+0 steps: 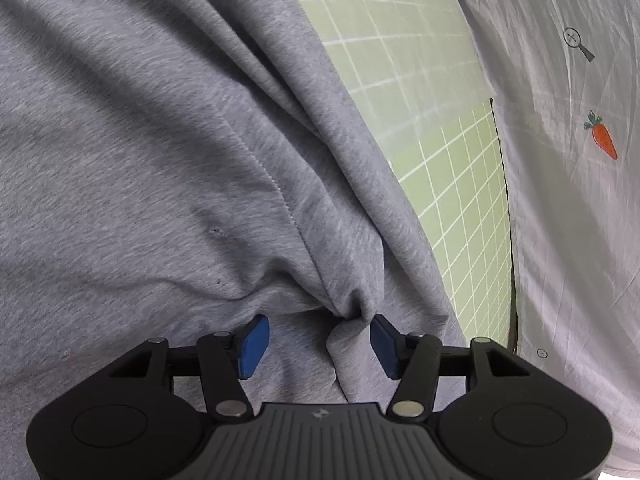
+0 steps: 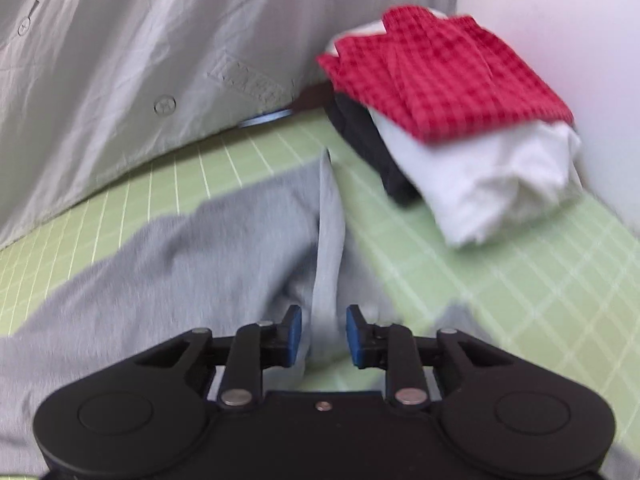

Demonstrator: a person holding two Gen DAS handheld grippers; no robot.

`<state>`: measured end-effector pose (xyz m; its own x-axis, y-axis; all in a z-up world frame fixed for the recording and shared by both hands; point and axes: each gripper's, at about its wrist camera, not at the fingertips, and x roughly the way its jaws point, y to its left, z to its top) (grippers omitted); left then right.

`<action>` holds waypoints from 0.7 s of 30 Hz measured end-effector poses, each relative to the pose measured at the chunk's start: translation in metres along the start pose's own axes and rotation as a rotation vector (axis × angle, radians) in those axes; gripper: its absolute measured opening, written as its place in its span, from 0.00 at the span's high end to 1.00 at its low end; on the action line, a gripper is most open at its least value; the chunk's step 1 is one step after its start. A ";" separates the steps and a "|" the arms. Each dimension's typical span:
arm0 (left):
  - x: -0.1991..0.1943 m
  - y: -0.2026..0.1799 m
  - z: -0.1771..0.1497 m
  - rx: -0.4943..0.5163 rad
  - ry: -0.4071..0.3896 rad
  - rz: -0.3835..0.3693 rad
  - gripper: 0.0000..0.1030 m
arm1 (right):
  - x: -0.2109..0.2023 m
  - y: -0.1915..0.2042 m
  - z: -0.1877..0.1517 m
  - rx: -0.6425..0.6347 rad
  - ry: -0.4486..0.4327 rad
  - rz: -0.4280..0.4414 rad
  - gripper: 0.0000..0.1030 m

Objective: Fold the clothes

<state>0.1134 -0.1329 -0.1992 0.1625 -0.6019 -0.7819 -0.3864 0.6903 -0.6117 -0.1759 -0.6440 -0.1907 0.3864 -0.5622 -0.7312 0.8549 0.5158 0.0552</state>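
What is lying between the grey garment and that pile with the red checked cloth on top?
Only bare green grid mat, seen in the right wrist view, separates the grey garment from the pile.

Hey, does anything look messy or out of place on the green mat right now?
The stack of folded clothes looks untidy: the red checked piece on top sits askew, hanging past the white piece beneath. The grey garment is bunched up, mid-fold.

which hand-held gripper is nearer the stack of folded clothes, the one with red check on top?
Right. The right hand-held gripper straddles a grey garment ridge, just short of the stack. The left hand-held gripper view shows no stack.
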 end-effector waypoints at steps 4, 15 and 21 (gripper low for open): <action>0.002 0.001 0.001 -0.008 0.004 -0.010 0.44 | 0.000 -0.016 0.000 0.014 -0.012 -0.018 0.96; 0.000 0.016 0.002 -0.119 -0.005 -0.082 0.44 | -0.016 -0.086 0.043 0.139 -0.136 -0.121 0.99; 0.000 0.007 0.000 -0.095 -0.012 -0.065 0.43 | -0.011 -0.094 0.009 0.433 -0.020 0.080 0.72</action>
<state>0.1109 -0.1279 -0.2031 0.2004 -0.6393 -0.7424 -0.4586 0.6084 -0.6477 -0.2571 -0.6918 -0.1813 0.4599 -0.5458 -0.7004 0.8868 0.2420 0.3937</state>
